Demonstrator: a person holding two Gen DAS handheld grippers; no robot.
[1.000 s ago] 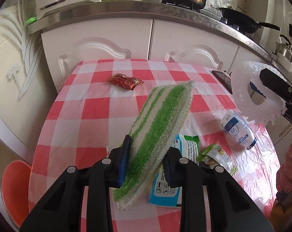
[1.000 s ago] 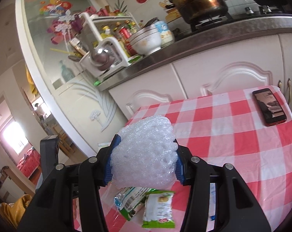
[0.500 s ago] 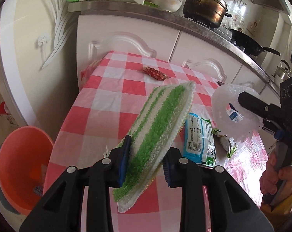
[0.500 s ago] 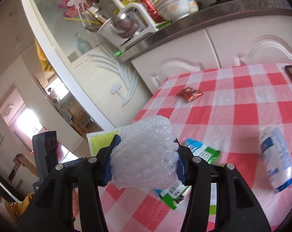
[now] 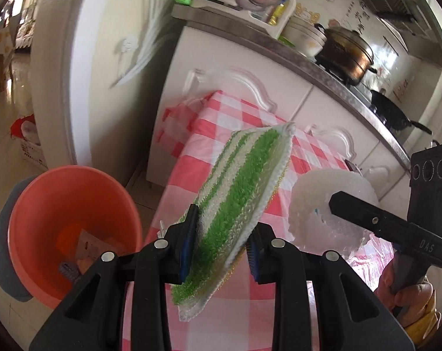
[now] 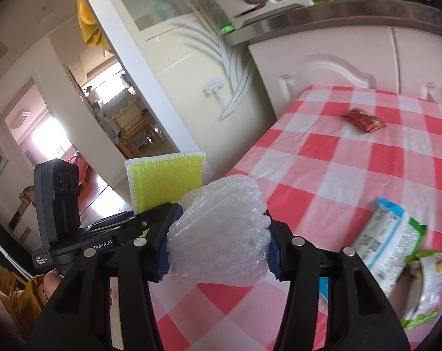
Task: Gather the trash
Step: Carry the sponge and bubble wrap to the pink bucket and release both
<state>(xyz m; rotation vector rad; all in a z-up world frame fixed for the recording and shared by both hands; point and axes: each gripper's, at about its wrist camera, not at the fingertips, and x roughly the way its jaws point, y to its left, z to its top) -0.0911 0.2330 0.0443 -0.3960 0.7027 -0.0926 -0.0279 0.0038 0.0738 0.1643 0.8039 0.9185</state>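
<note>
Left gripper (image 5: 219, 244): fingers clamped on the green-striped cloth (image 5: 241, 193), held in the air.
Cloth axis: long side runs up and away, tilted right.
Right gripper (image 6: 218, 245): fingers clamped on the bubble-wrap wad (image 6: 221, 231).
Writing: "Robot.AI" on the left gripper's body.
Open room: orange bin (image 5: 66, 228) on the floor, beside the table (image 6: 332, 158) edge.
Far: red wrapper (image 6: 364, 120) lies on the table.

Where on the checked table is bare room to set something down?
Free: the checked table between the red packet and the bubble wrap, toward its left edge. Crowded: the near right corner, where the blue-white packet and green snack bag overlap.
</note>
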